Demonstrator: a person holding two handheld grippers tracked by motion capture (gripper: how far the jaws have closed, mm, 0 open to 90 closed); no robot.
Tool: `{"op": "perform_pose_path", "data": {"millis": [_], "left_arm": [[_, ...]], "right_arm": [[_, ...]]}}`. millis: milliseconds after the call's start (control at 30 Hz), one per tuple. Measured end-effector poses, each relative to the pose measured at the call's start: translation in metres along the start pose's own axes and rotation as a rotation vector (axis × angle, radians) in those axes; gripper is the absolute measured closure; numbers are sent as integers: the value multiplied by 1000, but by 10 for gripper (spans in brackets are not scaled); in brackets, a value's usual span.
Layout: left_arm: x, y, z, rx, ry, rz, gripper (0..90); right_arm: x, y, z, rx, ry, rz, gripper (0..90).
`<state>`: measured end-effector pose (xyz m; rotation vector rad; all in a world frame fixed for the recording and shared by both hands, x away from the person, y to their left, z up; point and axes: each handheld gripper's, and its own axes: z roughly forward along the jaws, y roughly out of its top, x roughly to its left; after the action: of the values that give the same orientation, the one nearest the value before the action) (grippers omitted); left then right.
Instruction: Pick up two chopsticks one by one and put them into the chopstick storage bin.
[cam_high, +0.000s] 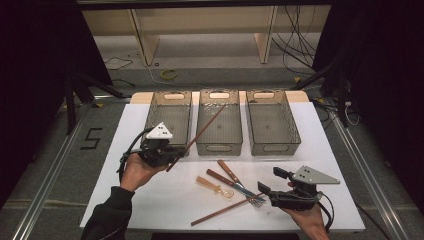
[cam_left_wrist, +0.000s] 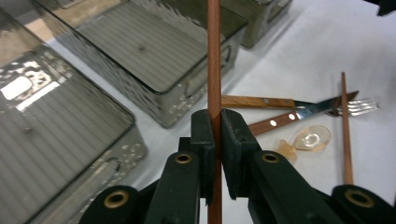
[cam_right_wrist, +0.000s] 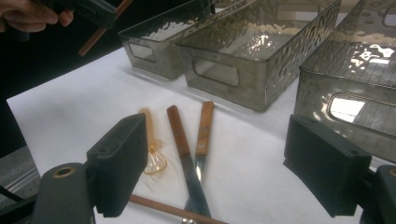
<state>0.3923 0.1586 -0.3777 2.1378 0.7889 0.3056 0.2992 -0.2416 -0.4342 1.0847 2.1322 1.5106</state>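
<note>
Left tool (cam_left_wrist: 215, 140) clamps chopstick (cam_left_wrist: 214, 56) — right tool (cam_right_wrist: 233, 163) agape.

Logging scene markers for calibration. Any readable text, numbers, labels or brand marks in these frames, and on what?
"5": a black figure marked on the grey floor, left of the table.
Small dark marks on the grey plate atop the left gripper: too small to read.
No readable text on the bins, the cutlery or the chopstick.

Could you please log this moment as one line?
left tongs: shut on chopstick, over middle bin | right tongs: open, above knife
</note>
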Motion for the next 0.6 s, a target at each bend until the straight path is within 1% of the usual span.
{"op": "perform_pose_path", "data": {"millis": [133,167,200,300,467,533,600], "left_arm": [[12,3,-3,-25,21,-23,836],[18,5,-4,-34,31,-34,836],[18,5,-4,-34,31,-34,836],[26,9,-5,-33,47,-43,836],[42,14,-6,-30,74,-61,835],[50,16,-5,-22,86,-69,836],[58,17,-5,-23,102,-84,836]], "right_arm": [[-1,0,0,-2,1,1,225],[-1,0,0,-2,1,2,225],[-1,0,0,-2,2,3,225],[-1,0,0,-1,2,5,225],[-1,-1,1,-1,4,8,225],[-1,-1,1,0,5,8,225],[-1,-1,1,2,5,9,225]]}}
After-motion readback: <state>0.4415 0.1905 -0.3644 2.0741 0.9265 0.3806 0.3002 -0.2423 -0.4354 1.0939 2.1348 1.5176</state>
